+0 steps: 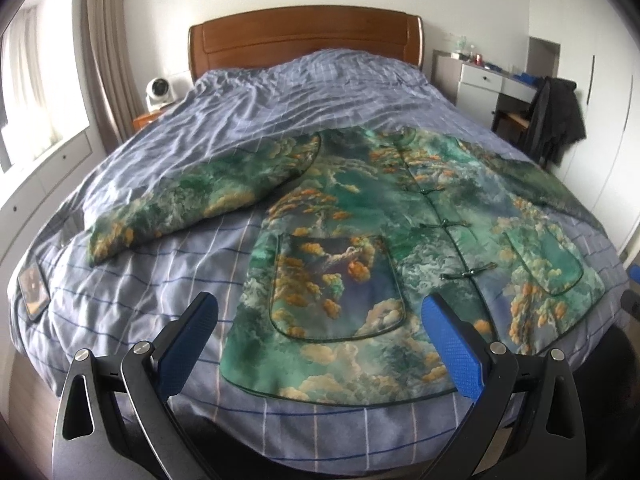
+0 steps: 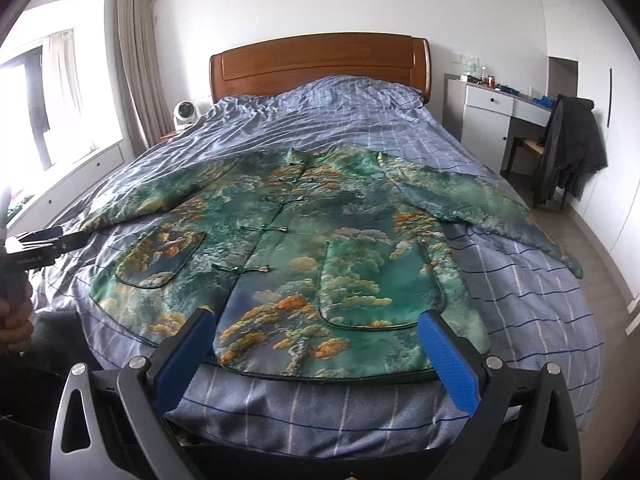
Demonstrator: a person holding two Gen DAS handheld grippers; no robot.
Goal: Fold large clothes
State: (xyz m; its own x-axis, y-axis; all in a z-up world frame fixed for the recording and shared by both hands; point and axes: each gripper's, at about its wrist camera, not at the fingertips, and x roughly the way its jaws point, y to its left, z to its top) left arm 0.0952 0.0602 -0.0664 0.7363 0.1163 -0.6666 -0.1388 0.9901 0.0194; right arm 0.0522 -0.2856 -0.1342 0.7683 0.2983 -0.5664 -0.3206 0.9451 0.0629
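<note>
Nearest the cameras, both grippers hang just off the foot of the bed, above the jacket's hem. The left gripper (image 1: 318, 316) has its blue-padded jaws spread wide with nothing between them; its fingers (image 1: 452, 344) frame the hem corner and the pocket (image 1: 336, 284) on that side. The right gripper (image 2: 316, 330) is likewise spread wide and empty, framing the other pocket (image 2: 376, 280). From the right wrist view the left gripper (image 2: 44, 240) shows side-on, beside the jacket's left edge, held by a hand (image 2: 14, 320).

The jacket (image 1: 384, 216), green and blue with orange cloud print, lies face up and buttoned on the bed's checked blue duvet (image 1: 168, 280). Its hem runs parallel to the duvet's foot edge, with a strip of bare duvet between hem and that edge. Its sleeves spread outward: one sleeve (image 1: 192, 196) angles away from the body across open duvet, with a bare wedge between sleeve and body; the other sleeve (image 2: 480, 204) reaches toward the duvet's side edge, its cuff close to that edge.

Beyond the jacket's collar (image 2: 298, 158) the duvet is rumpled and bare up to the wooden headboard (image 2: 320, 60). A dark flat object (image 1: 34, 288) lies on the duvet's corner, well apart from the jacket. Further off than the jacket stand a small fan (image 1: 160, 92), a white desk (image 2: 496, 108) and a chair draped with dark clothing (image 2: 568, 148).
</note>
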